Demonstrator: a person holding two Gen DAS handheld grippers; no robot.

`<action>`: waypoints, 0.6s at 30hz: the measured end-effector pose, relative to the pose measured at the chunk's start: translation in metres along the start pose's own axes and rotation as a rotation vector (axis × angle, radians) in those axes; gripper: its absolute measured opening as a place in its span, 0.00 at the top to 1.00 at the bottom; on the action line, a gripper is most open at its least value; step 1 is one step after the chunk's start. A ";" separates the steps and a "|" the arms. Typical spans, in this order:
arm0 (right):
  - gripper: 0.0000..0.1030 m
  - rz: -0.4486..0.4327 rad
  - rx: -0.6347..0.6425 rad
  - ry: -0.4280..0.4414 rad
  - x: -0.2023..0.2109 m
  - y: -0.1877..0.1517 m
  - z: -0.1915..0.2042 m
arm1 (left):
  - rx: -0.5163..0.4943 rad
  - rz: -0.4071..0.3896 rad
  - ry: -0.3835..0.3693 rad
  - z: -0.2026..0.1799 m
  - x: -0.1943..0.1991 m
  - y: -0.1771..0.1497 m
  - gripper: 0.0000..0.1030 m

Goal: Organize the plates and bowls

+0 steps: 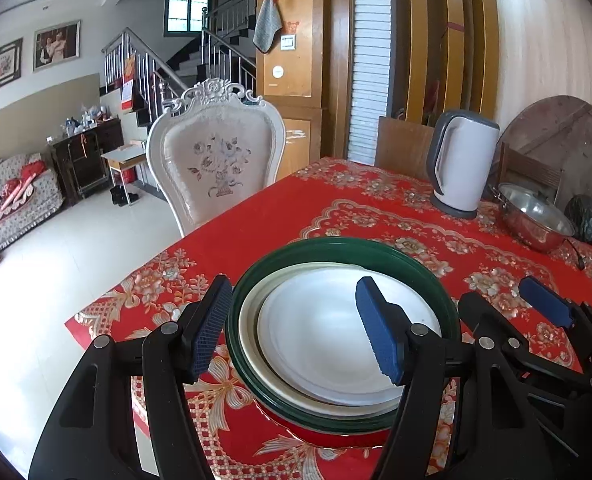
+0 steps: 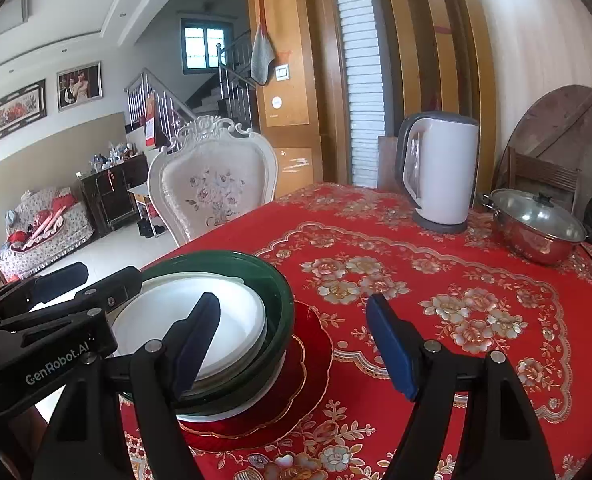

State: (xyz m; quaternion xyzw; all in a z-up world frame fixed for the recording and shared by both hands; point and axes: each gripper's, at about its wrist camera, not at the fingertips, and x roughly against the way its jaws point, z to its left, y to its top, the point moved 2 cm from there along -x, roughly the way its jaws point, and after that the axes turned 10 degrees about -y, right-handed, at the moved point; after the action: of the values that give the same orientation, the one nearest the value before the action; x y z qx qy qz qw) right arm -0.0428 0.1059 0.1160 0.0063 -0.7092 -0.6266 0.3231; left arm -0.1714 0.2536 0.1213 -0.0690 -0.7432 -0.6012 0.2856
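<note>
A stack of dishes sits on the red flowered tablecloth near the table's left edge. A red gold-rimmed plate [image 2: 311, 344] lies at the bottom, with a white dish [image 2: 236, 412] on it. Above that is a dark green bowl [image 1: 335, 246] holding nested white plates [image 1: 327, 340]. My left gripper [image 1: 296, 292] is open: one finger is outside the bowl's left rim, the other over the white plates. My right gripper [image 2: 292, 300] is open too, straddling the bowl's right rim, one finger over the plates and one over the cloth. Neither gripper's pads press on anything.
A white and grey kettle [image 1: 463, 160] stands at the back of the table. A steel pot with a glass lid [image 1: 535, 216] is to its right. A round wooden board [image 1: 555, 128] leans on the wall. A white floral chair [image 1: 216, 160] stands at the far side.
</note>
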 end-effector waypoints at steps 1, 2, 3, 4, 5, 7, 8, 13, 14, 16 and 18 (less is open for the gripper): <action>0.26 0.000 -0.001 0.001 0.000 0.000 0.000 | -0.003 -0.002 -0.001 -0.001 0.001 0.000 0.37; 0.26 0.000 -0.002 0.001 0.000 -0.001 -0.001 | -0.007 -0.004 0.001 -0.001 0.001 0.000 0.37; 0.26 0.000 -0.001 0.002 0.000 -0.002 -0.001 | -0.012 -0.006 0.002 -0.001 0.002 0.000 0.37; 0.26 0.001 0.001 0.001 0.001 -0.002 -0.001 | -0.015 -0.007 0.002 -0.002 0.002 0.000 0.37; 0.26 0.001 0.000 0.001 0.001 -0.002 -0.001 | -0.018 -0.008 0.001 -0.003 0.002 0.000 0.37; 0.26 0.000 -0.001 0.000 0.001 -0.003 -0.002 | -0.022 -0.010 -0.004 -0.004 0.004 0.000 0.37; 0.26 0.001 -0.002 0.000 0.001 -0.002 -0.003 | -0.025 -0.010 -0.008 -0.005 0.004 0.000 0.37; 0.26 -0.006 -0.005 -0.003 0.003 -0.003 -0.005 | -0.027 -0.013 -0.023 -0.006 0.006 -0.002 0.37; 0.26 -0.006 -0.005 -0.004 0.004 -0.003 -0.005 | -0.026 -0.012 -0.027 -0.006 0.006 -0.002 0.37; 0.26 -0.006 -0.006 -0.004 0.004 -0.003 -0.006 | -0.027 -0.009 -0.029 -0.006 0.006 -0.003 0.37; 0.26 -0.004 -0.006 -0.006 0.004 -0.004 -0.007 | -0.028 -0.010 -0.032 -0.007 0.007 -0.004 0.37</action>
State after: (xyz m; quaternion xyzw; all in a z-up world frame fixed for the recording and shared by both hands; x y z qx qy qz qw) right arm -0.0446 0.0973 0.1148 0.0048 -0.7082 -0.6294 0.3197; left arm -0.1766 0.2446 0.1227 -0.0789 -0.7394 -0.6117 0.2699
